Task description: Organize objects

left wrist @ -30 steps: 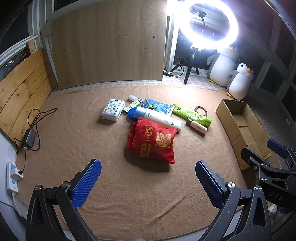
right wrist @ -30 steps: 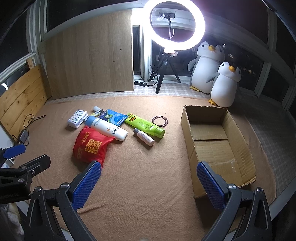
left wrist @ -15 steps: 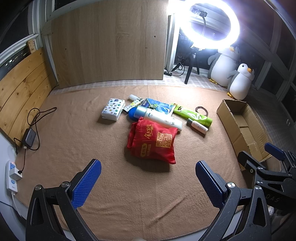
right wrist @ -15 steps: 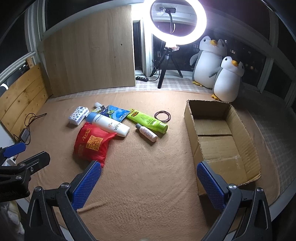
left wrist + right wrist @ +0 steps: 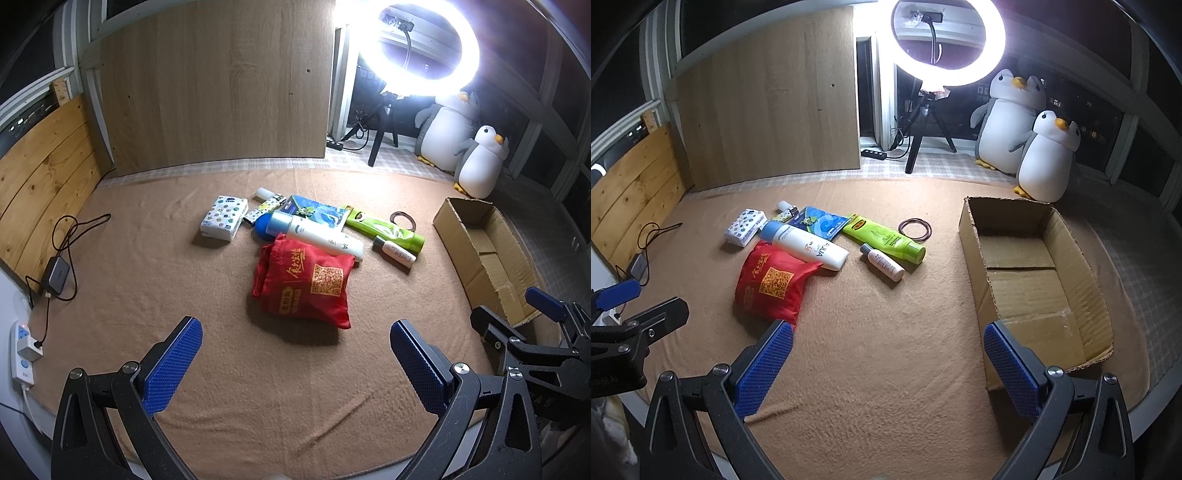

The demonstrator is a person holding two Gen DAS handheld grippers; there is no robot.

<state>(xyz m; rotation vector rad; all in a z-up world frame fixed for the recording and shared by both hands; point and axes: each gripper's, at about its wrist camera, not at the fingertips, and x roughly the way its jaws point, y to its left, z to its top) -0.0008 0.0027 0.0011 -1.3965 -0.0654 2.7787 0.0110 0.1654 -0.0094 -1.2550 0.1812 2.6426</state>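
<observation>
Brown blanket (image 5: 886, 369) under a bright ring light (image 5: 947, 40). Both claws, left claw (image 5: 295, 354) and right claw (image 5: 888, 354), wide, holding nothing. "AQUA" on white bottle (image 5: 809, 245), mid-blanket, left of cardboard box (image 5: 971, 251).

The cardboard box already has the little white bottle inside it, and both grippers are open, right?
Not quite. The cardboard box is empty in the right wrist view; the little white bottle lies on the blanket beside the green tube. Both grippers, left and right, are open.

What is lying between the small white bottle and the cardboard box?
Nothing: in the right wrist view, only bare brown blanket separates the small white bottle from the cardboard box.
</observation>
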